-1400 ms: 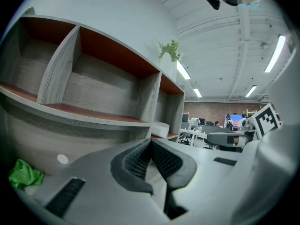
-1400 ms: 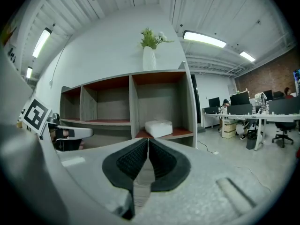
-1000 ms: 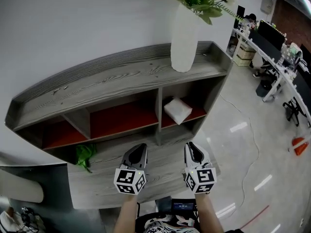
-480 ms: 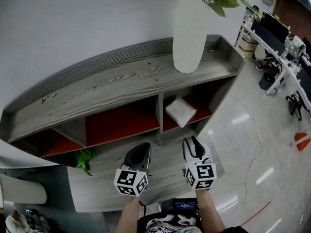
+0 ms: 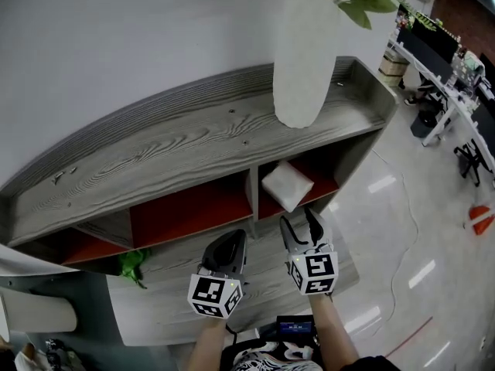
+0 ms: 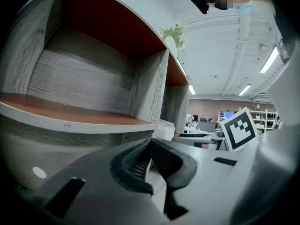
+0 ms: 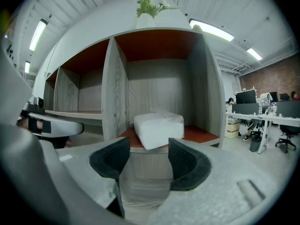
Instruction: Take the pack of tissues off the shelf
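Note:
A white pack of tissues lies on the red floor of the right compartment of the grey wooden shelf, jutting over its front edge. My right gripper hovers just in front of it and slightly below; its jaws are opening and nothing is between them. My left gripper sits to the left over the lower grey ledge, shut and empty, its pads touching.
A tall white vase with green stems stands on the shelf top above the pack. A green object lies under the left compartment. Desks and chairs fill the office at right. A cable runs over the glossy floor.
Both grippers moved closer to the shelf. The right gripper's jaws went from shut to spread wide. The pack has stayed where it was.

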The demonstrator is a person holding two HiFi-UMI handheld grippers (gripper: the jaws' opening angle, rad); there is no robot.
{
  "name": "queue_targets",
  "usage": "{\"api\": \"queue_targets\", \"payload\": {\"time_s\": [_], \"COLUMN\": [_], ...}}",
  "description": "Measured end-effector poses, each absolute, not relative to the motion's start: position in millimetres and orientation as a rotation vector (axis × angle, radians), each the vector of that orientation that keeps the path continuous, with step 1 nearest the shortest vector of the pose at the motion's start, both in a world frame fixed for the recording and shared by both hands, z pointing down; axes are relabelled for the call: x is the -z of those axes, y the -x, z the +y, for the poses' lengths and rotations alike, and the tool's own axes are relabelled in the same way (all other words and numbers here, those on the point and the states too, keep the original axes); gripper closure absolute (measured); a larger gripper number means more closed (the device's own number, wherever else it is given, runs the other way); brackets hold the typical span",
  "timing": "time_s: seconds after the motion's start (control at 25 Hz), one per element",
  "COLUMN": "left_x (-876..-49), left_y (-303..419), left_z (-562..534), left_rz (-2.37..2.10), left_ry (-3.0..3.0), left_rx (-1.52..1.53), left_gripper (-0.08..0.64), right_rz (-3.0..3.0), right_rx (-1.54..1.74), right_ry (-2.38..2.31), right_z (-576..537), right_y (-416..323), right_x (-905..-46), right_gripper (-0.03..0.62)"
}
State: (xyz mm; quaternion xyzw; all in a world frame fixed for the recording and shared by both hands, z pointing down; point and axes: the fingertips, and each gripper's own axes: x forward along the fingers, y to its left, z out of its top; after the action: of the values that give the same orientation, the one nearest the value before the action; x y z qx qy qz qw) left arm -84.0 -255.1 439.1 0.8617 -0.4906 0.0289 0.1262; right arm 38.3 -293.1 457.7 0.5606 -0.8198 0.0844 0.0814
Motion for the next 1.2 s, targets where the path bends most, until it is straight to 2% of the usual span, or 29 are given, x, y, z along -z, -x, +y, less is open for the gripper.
{"api": "queue_targets", "payload": {"time_s": [0.72,0.84,1.0,1.2], "left_x": [-456,-458,-459,-461], "left_y": [79,81,83,83], "left_z": [-269,-271,-274,-275], "left_rz": [-1.359,-1.362,-1.362,-1.364], "left_ry": [-2.49,-2.481,-2.475,-2.471], "left_rx": [-0.11,-0.107,-0.107,-0.107], "left_gripper": [0.552,0.552,0.552,0.552], "right_rz": [-2.35,-2.338,-2.379,-2.387], "right_rx": [-0.136,-0.101,-0.125,-0.111], "right_ry": [-1.718,-1.74,-1.724,-1.726], "right_z": [-328,-329,-333,-336], "right_y": [-33,-37,-36,-39], "right_x": [-457,-456,-453,-451], "right_gripper": [0.342,0.37,0.48,0.518]}}
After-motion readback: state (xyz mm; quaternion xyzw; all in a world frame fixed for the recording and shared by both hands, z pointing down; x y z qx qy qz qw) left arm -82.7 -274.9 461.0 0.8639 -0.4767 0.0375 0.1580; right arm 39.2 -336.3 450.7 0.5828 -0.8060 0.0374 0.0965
